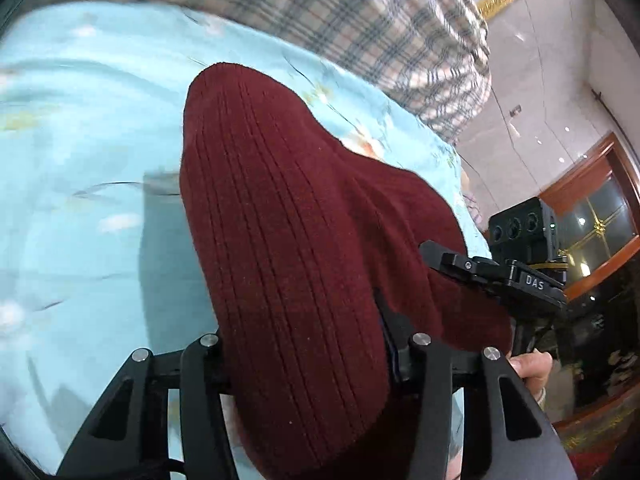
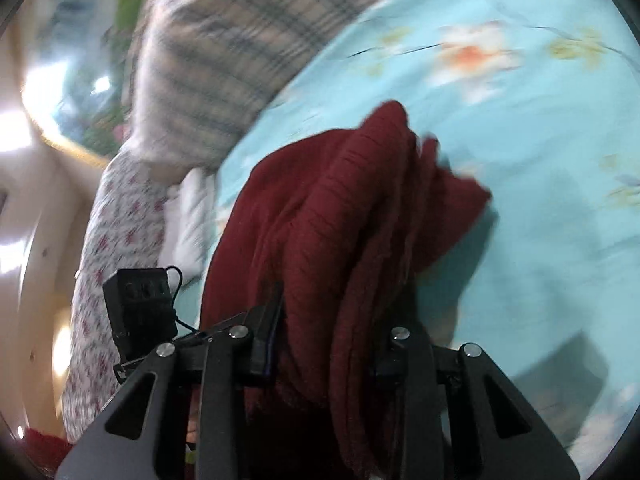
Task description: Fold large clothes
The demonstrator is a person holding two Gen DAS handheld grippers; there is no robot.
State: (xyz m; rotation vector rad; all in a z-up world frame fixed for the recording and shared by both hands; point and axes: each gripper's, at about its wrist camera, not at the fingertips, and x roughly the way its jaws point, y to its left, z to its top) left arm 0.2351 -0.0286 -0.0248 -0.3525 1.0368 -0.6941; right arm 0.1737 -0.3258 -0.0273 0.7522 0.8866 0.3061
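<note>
A dark red ribbed knit garment point(image 1: 288, 240) is bunched up over a light blue flowered bed sheet point(image 1: 80, 168). In the left wrist view my left gripper point(image 1: 304, 344) is closed around a thick fold of it, and the cloth covers the pads. The right gripper's black body point(image 1: 520, 276) shows at that fold's right edge, with a hand point(image 1: 528, 368) below it. In the right wrist view my right gripper point(image 2: 328, 344) clamps another gathered bundle of the red garment point(image 2: 352, 220), whose loose end hangs toward the sheet point(image 2: 540, 168). The picture is blurred.
A plaid blanket point(image 1: 360, 20) lies heaped at the far side of the bed, also as the plaid blanket point(image 2: 224, 60). A white cloth with red flowers point(image 2: 112, 260) hangs at the bed's left edge. A wood-framed glass panel point(image 1: 592, 208) and tiled wall stand to the right.
</note>
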